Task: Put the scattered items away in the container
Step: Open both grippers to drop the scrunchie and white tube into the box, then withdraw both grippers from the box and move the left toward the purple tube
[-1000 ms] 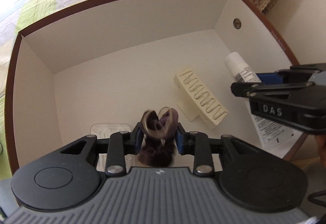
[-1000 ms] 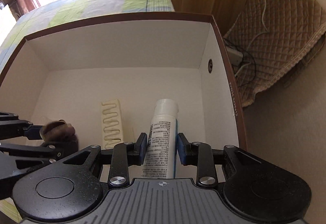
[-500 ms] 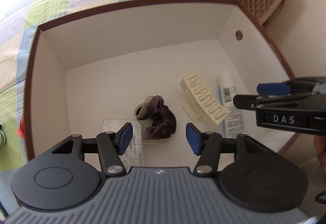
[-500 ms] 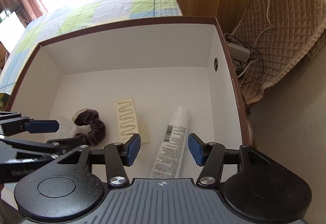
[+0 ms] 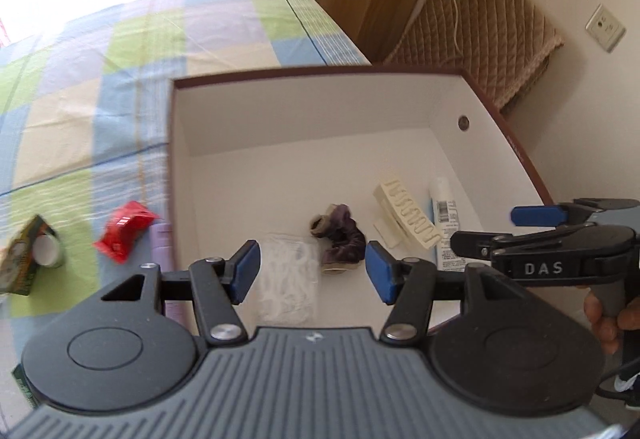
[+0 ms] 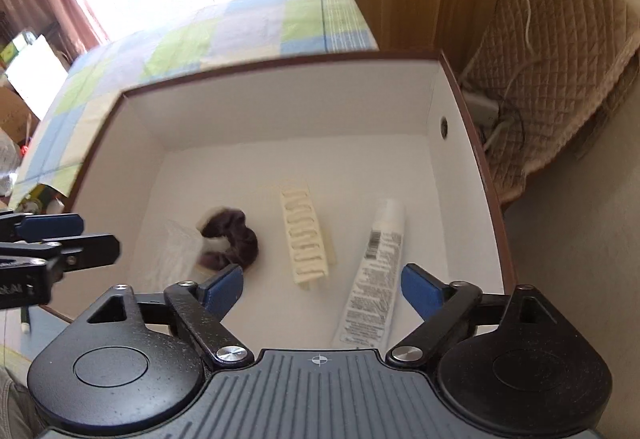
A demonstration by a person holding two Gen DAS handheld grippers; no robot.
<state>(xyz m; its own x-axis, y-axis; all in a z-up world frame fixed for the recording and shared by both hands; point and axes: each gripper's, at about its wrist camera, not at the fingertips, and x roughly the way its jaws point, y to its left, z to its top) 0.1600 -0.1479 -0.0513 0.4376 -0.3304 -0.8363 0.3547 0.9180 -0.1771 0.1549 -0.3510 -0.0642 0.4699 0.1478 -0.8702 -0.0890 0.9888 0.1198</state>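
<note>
While jaws gape, scrunchie (image 5: 340,237) beyond left gripper (image 5: 312,273), in box (image 5: 304,111)

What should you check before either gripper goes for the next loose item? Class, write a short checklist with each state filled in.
1. Left gripper open, holding nothing: ok.
2. Right gripper open, holding nothing: ok.
3. Scrunchie, hair clip and tube lying inside the box: ok.
4. All items tidied: not ok; the red packet and green carton lie on the bedspread outside the box.
5. Purple item by the box wall reachable: cannot tell, partly hidden.
</note>
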